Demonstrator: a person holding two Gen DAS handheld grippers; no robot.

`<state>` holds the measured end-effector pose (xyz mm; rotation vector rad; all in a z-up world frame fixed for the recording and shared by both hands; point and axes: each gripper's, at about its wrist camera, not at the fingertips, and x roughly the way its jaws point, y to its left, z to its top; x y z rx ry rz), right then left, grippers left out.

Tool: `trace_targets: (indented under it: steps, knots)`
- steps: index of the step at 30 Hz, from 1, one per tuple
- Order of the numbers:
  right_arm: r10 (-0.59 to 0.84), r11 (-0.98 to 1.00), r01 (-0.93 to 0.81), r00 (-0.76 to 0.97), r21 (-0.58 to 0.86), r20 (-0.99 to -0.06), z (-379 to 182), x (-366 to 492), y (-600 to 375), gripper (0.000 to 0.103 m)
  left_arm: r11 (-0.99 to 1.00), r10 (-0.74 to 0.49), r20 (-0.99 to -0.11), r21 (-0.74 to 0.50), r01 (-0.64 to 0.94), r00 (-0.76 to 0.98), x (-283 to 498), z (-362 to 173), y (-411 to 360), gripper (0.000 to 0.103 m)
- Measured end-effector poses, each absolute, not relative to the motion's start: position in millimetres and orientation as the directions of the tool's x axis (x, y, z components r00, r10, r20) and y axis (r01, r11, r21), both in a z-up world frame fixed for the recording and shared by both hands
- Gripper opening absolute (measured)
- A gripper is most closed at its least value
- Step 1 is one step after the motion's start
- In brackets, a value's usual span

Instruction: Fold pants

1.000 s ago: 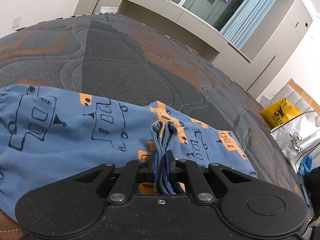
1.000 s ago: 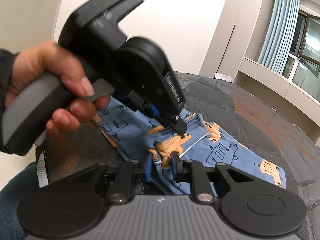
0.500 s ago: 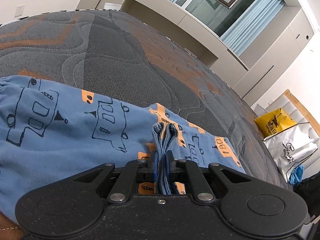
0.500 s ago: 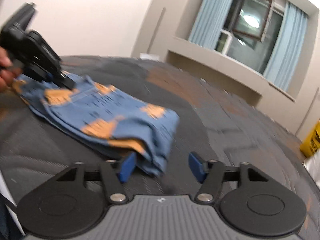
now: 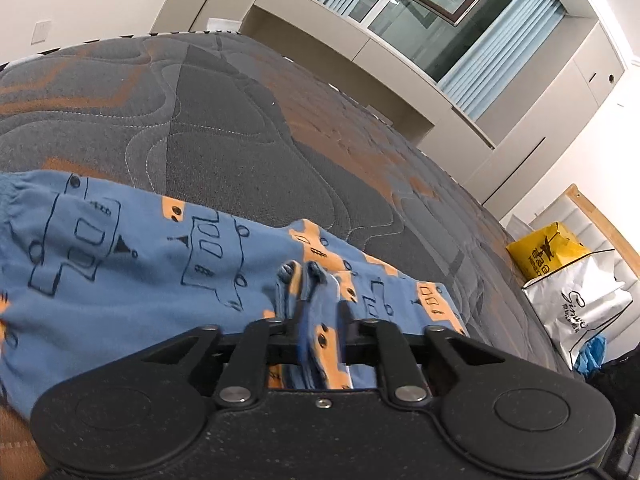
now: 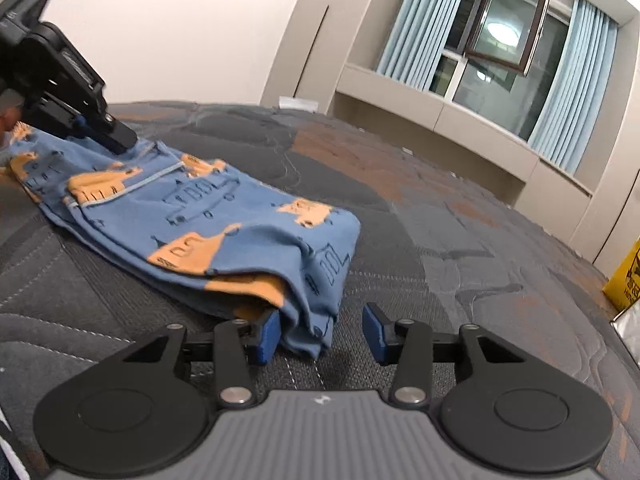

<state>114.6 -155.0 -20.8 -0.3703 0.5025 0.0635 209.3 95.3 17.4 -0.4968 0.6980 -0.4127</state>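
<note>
The blue pants [image 5: 132, 264] with orange and dark vehicle prints lie folded on the bed. My left gripper [image 5: 318, 328] still has a bunch of the pants fabric between its fingers, but the jaws stand slightly apart. In the right wrist view the left gripper [image 6: 120, 136] sits on the far end of the pants [image 6: 208, 216]. My right gripper [image 6: 320, 332] is open, its blue pads on either side of the near folded corner, which lies between them.
The grey and orange quilted mattress [image 5: 224, 136] stretches toward a window bench [image 6: 440, 120]. A yellow bag [image 5: 548, 252] and a white bag [image 5: 580, 304] stand beside the bed at the right.
My right gripper let go of the pants, swung out to the other end and opened around the folded corner. My left gripper's jaws have loosened slightly on the fabric.
</note>
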Motion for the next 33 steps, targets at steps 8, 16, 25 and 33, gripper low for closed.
trace_targets:
  steps: [8,16,25,33]
  knots:
    - [-0.081,0.896,-0.13,0.892,-0.424,-0.445,-26,116,-146,0.005,0.856,-0.494,-0.573,-0.45,0.253,0.654,202,3,55,0.016]
    - [-0.224,0.833,0.016,0.923,-0.553,-0.312,-1,87,-139,0.0,0.858,-0.488,-0.574,-0.453,0.242,0.657,202,-1,65,0.01]
    - [-0.126,0.927,-0.038,0.906,-0.373,-0.405,-5,100,-176,0.062,0.852,-0.492,-0.506,-0.448,0.272,0.708,194,18,58,0.038]
    - [-0.159,0.917,-0.05,0.864,-0.395,-0.477,-19,140,-179,0.063,0.879,-0.456,-0.557,-0.405,0.253,0.694,206,4,50,0.031]
